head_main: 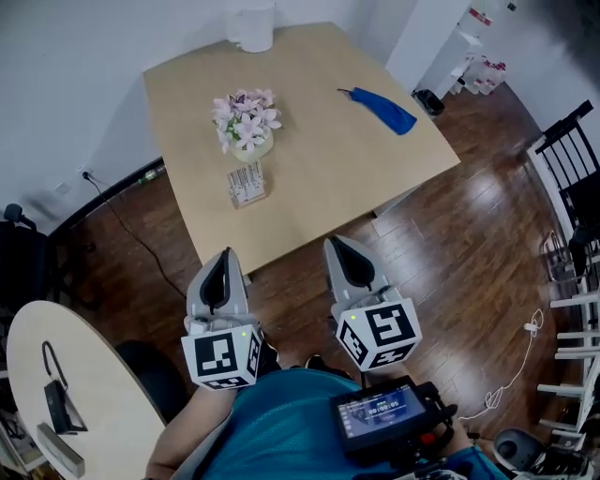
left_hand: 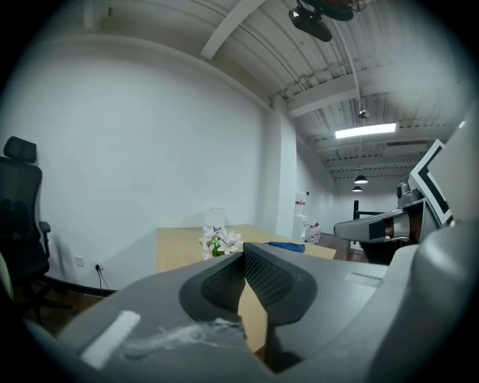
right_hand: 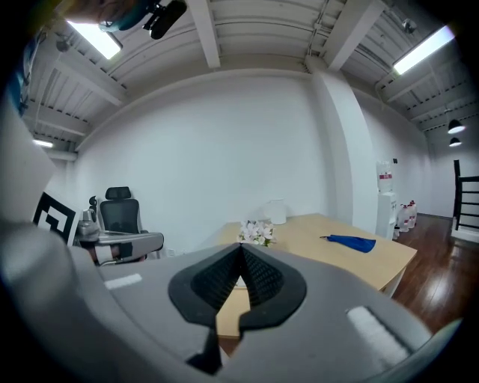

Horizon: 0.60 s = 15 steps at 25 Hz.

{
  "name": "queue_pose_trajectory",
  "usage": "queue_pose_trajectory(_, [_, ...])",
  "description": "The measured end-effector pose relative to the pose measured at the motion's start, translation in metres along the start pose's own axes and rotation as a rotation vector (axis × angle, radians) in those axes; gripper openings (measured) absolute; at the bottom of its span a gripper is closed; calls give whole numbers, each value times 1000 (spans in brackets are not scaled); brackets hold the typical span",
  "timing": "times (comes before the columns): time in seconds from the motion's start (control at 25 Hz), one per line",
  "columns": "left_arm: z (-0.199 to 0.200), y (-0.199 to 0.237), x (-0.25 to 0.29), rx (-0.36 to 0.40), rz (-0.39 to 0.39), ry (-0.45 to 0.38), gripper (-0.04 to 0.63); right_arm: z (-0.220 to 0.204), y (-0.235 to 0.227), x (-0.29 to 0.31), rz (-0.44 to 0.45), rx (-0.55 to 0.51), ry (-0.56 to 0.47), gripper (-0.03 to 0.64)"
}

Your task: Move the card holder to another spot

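Observation:
The card holder (head_main: 247, 185), a small clear stand packed with cards, sits on the wooden table (head_main: 328, 178) just in front of a pot of pale pink flowers (head_main: 246, 122). Both grippers hang short of the table's near edge, over the floor. My left gripper (head_main: 222, 264) is shut with nothing in it, and the right gripper (head_main: 339, 250) is shut and empty too. In the left gripper view the closed jaws (left_hand: 243, 258) point at the flowers (left_hand: 218, 241). In the right gripper view the jaws (right_hand: 241, 250) also point at the flowers (right_hand: 257, 232); the card holder is hidden behind them.
A blue cloth (head_main: 384, 109) lies at the table's right side. A white jug (head_main: 251, 28) stands at the far edge. A round white table (head_main: 66, 394) with a black device is at lower left. A black office chair (right_hand: 120, 213) stands left of the wooden table.

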<state>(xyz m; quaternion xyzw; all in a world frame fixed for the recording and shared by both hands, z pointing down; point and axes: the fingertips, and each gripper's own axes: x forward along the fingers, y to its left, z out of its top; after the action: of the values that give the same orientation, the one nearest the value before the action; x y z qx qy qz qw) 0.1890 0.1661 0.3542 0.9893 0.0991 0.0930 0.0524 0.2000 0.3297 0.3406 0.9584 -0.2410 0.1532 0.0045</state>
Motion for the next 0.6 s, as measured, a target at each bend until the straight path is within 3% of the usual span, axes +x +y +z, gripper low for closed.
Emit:
queue_pose_trajectory(0.36, [-12, 61, 22, -12, -6, 10, 14, -5, 34, 61, -18, -9, 59, -6])
queue_pose_trajectory(0.6, [-28, 92, 21, -36, 54, 41, 14, -15, 43, 99, 14, -22, 100, -6])
